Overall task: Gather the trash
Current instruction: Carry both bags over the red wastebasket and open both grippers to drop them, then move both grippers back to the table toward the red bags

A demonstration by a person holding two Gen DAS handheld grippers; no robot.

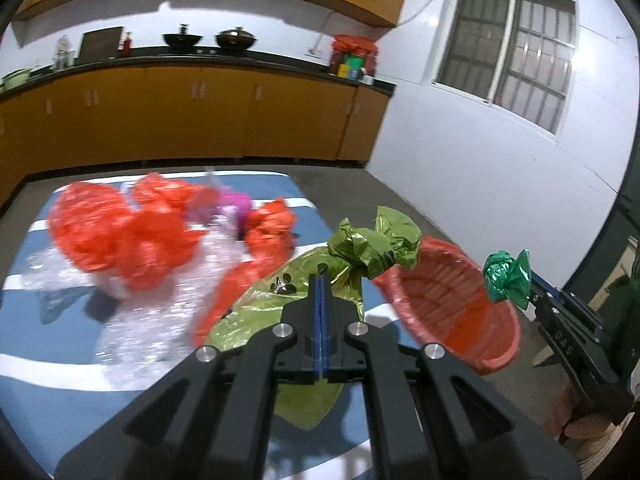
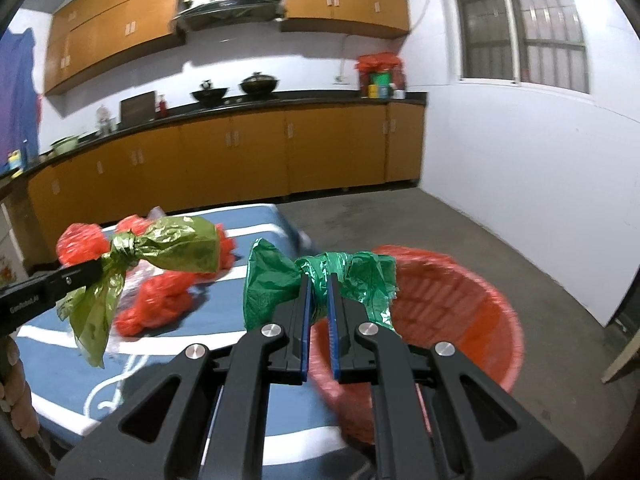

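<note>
My left gripper is shut on a knotted olive-green plastic bag, which hangs in the air over the blue table; from the right wrist view the same bag dangles off the left gripper. My right gripper is shut on a crumpled dark-green bag, held just left of the red basket. In the left wrist view the dark-green bag sits at the right gripper's tip, beyond the red basket. Crumpled red bags and clear plastic wrap lie on the table.
The table wears a blue cloth with white stripes. Behind it run orange kitchen cabinets under a dark counter with woks. A grey concrete floor and white wall with a barred window lie to the right.
</note>
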